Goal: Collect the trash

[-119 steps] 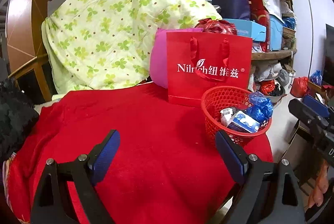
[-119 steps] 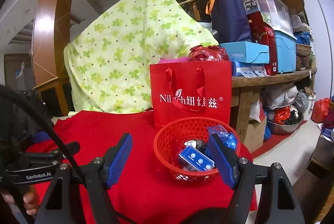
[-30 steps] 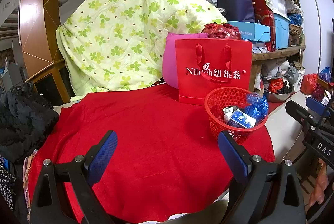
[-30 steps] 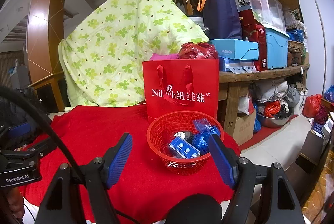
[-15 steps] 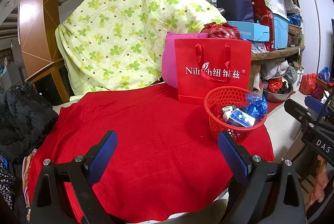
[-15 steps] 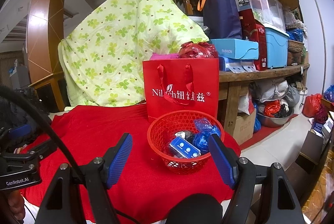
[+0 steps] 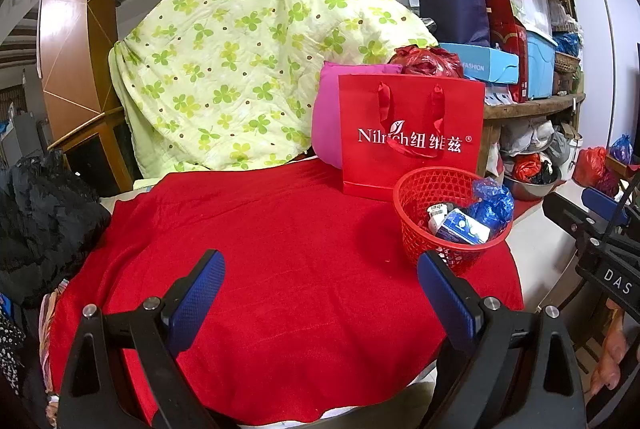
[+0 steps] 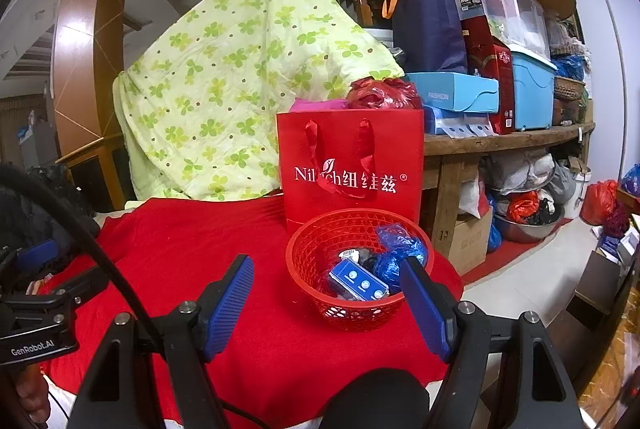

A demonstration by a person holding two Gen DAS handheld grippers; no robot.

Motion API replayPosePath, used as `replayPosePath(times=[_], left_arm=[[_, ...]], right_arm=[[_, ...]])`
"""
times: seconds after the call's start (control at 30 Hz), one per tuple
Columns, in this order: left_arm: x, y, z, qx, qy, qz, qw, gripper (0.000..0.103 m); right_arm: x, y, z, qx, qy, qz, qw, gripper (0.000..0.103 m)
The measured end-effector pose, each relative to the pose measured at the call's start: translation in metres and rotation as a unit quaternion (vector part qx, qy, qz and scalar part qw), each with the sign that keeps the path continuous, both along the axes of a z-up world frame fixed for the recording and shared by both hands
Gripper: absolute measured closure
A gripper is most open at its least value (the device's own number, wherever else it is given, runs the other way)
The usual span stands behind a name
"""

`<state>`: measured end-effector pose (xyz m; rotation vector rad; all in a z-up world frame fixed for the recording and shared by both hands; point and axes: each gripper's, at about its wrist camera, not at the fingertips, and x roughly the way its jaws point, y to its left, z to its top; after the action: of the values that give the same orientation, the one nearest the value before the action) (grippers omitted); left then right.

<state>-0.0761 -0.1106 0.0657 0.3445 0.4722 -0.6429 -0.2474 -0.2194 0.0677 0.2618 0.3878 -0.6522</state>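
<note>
Red "Nilrich" gift bag [image 8: 350, 165] behind red trash basket [image 8: 358, 265]

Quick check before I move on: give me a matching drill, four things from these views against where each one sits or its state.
Things:
1. red basket
2. blue carton
3. red gift bag
4. left claw

Places or states:
A. open, holding nothing
B. upright behind the basket
C. on the red cloth, near its right edge
D. lying inside the basket

Pairs: 1-C, 2-D, 3-B, 4-A
</note>
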Motion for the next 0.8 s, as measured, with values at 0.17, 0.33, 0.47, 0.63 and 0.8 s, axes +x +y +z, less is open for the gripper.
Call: replayPosePath(times=[0.17, 0.33, 0.47, 0.63, 0.8], left_arm=[[0.002, 0.004, 0.000, -0.006, 0.003, 0.002, 1.0000, 0.006], [0.005, 0.010, 0.000, -0.012, 0.006, 0.005, 0.9999, 0.006], [0.009, 0.015, 0.000, -0.016, 0.009, 0.011, 0.9998, 0.006], [0.012, 0.020, -0.002, -0.019, 0.009, 0.018, 0.9996, 0.006], [0.014, 0.021, -0.003, -0.020, 0.010, 0.024, 0.9994, 0.006]], right_arm=[[0.007, 0.008, 0.004, -0.002, 0.004, 0.005, 1.000, 0.025], [0.016, 0.018, 0.007, -0.012, 0.013, 0.012, 1.000, 0.025], [0.021, 0.021, 0.006, -0.011, 0.020, 0.013, 1.000, 0.025], [0.023, 0.019, 0.007, -0.006, 0.023, 0.010, 1.000, 0.025], [0.024, 0.018, 0.007, -0.005, 0.025, 0.012, 1.000, 0.025]])
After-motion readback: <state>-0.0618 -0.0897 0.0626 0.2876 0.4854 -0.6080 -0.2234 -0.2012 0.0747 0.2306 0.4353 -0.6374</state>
